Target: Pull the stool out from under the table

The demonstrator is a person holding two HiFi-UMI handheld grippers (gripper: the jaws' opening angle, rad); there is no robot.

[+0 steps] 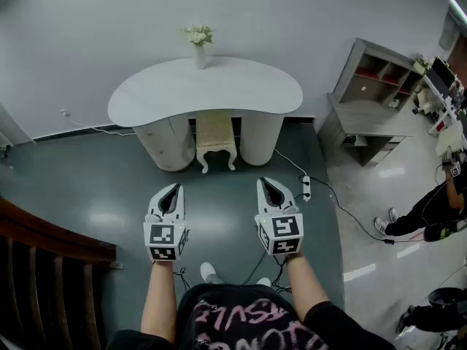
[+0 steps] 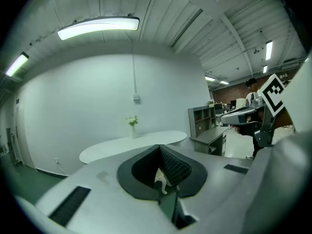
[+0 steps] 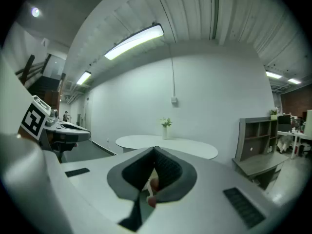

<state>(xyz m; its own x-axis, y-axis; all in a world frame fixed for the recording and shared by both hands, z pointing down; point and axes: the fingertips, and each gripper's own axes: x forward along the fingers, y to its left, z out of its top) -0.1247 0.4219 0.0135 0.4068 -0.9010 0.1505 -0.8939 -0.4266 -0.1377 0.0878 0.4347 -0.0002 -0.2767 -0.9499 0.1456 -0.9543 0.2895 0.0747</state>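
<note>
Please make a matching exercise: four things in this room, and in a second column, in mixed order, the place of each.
1 stool
2 vase of flowers
3 power strip
4 grey shelf unit

A lying flat on the floor, on a cable
B on the table, near the wall
C standing by the wall, right of the table
D under the table, between its pedestals

Pairs: 1-D, 2-B, 3-A, 4-C
</note>
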